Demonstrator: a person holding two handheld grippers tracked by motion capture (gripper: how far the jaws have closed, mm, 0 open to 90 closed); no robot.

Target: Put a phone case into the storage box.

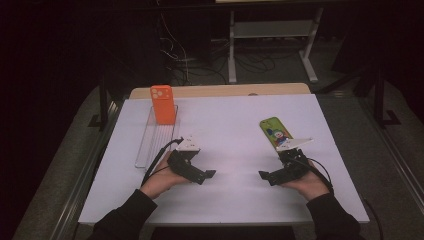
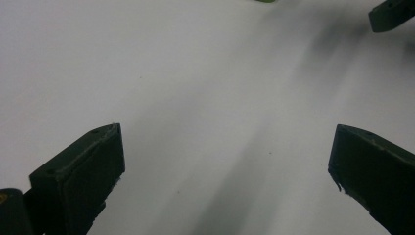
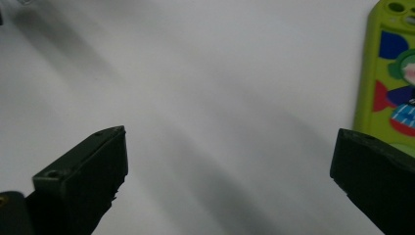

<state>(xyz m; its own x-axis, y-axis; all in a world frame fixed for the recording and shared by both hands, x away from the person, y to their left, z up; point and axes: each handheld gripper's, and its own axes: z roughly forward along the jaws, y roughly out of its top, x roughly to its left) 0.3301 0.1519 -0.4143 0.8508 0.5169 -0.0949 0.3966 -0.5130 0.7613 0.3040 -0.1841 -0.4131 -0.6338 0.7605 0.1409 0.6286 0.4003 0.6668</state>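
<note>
An orange phone case stands upright at the far end of a clear slotted rack on the left of the white table. A green phone case with a cartoon figure lies flat on the right. My left gripper rests low near the middle and points right, open, with bare table between its jaws. My right gripper points left toward it, open and holding nothing. The green case lies just beyond its right-hand jaw, which covers the case's near end in the right gripper view.
The tip of the right gripper's jaw shows at the top right of the left gripper view. A wooden board edge runs behind the white sheet. Past the table stand a desk frame and loose cables on a dark floor.
</note>
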